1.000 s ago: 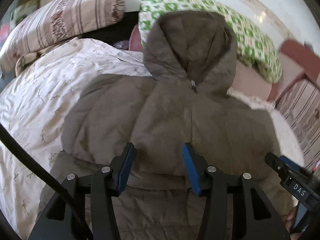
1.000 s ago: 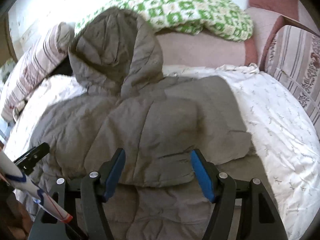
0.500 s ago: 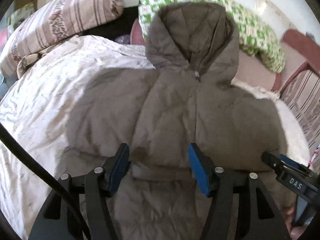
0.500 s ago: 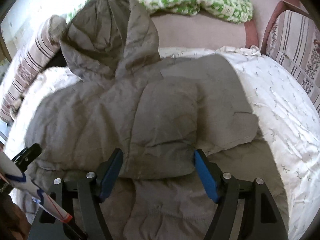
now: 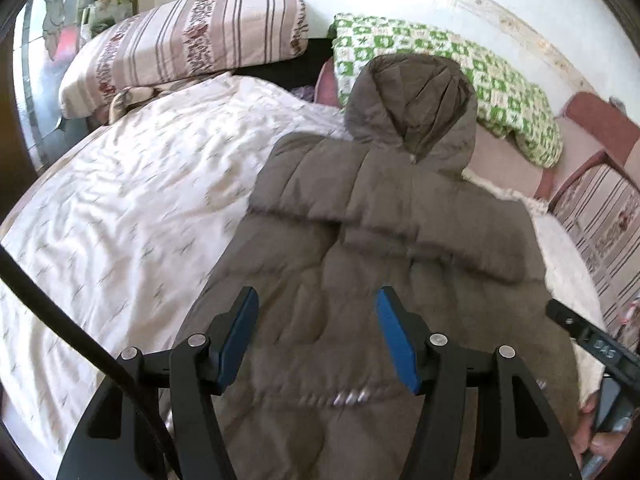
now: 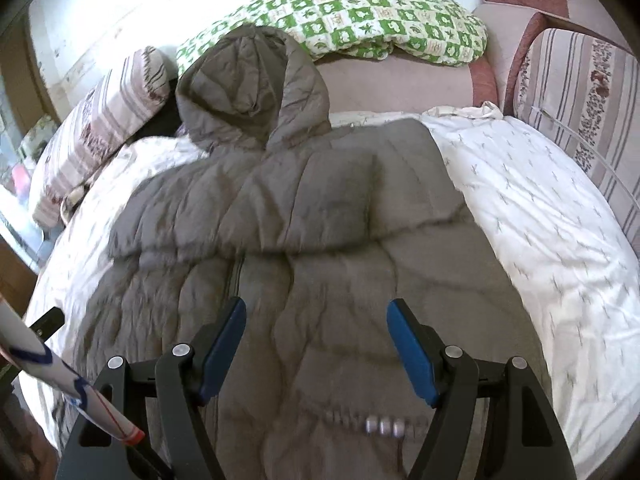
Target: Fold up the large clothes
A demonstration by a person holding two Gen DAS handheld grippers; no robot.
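Note:
A large grey-brown hooded puffer jacket (image 5: 384, 248) lies flat on the white bedspread, hood toward the wall, both sleeves folded in across the chest. It also shows in the right wrist view (image 6: 320, 240). My left gripper (image 5: 316, 336) is open and empty, above the jacket's lower body. My right gripper (image 6: 316, 348) is open and empty, also above the lower body. A row of silver snaps (image 6: 384, 426) shows near the hem. The right gripper's body shows at the right edge of the left wrist view (image 5: 592, 344).
White patterned bedspread (image 5: 120, 216) covers the bed. A striped pillow (image 5: 180, 44) lies at the back left, a green checked pillow (image 6: 360, 20) behind the hood. A striped armchair (image 6: 580, 92) stands at the right.
Both grippers have pulled back toward the hem and risen; more of the jacket's lower body is in view. The jacket has stayed where it was.

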